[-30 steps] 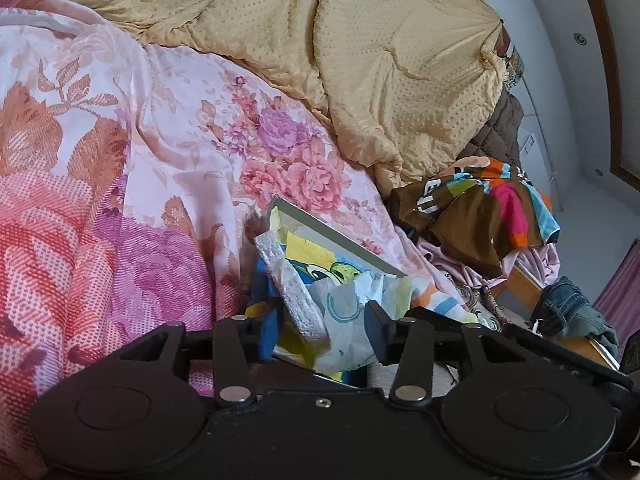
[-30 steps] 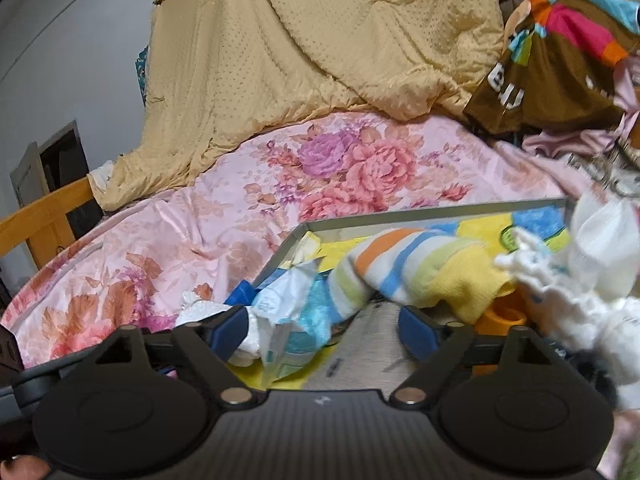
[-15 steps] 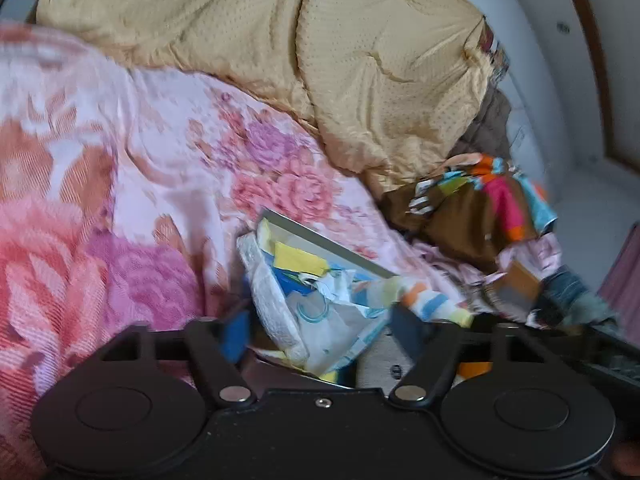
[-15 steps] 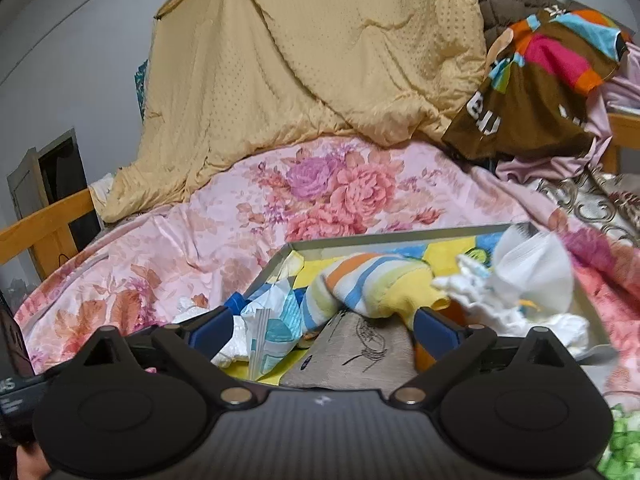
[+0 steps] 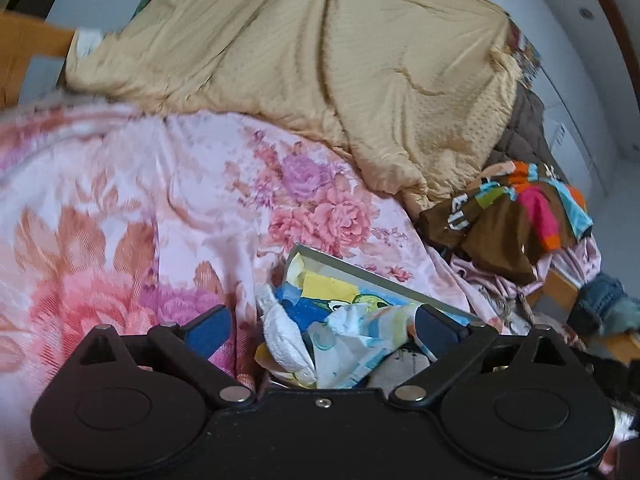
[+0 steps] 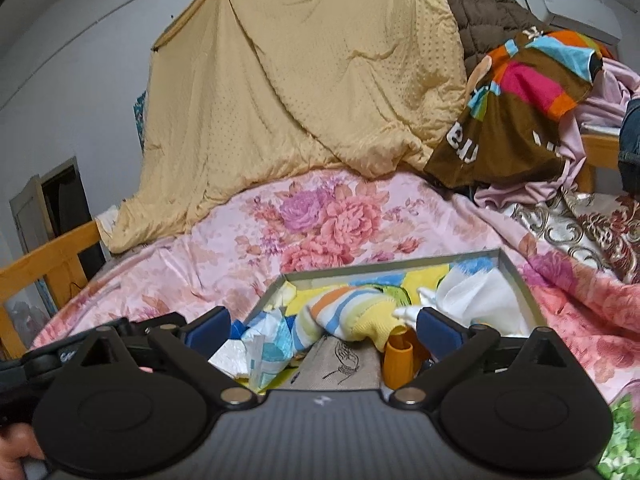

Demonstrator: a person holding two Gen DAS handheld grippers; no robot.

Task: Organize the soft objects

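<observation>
A: Where do the soft things sit?

B: In the shallow grey tray (image 6: 390,266) on the floral bedspread (image 6: 224,256): a striped sock (image 6: 344,316), a white tissue pack (image 5: 286,336), a beige printed pouch (image 6: 340,364) and an orange cup (image 6: 398,358).

A: And the claws?

B: The left claw (image 5: 324,326) has just been opening; its blue pads stand wide, clear of the tissue pack between them. The right claw (image 6: 324,326) has just spread too, holding nothing above the sock.

A: Behind?

B: A tan quilt (image 6: 304,80) is heaped.
</observation>
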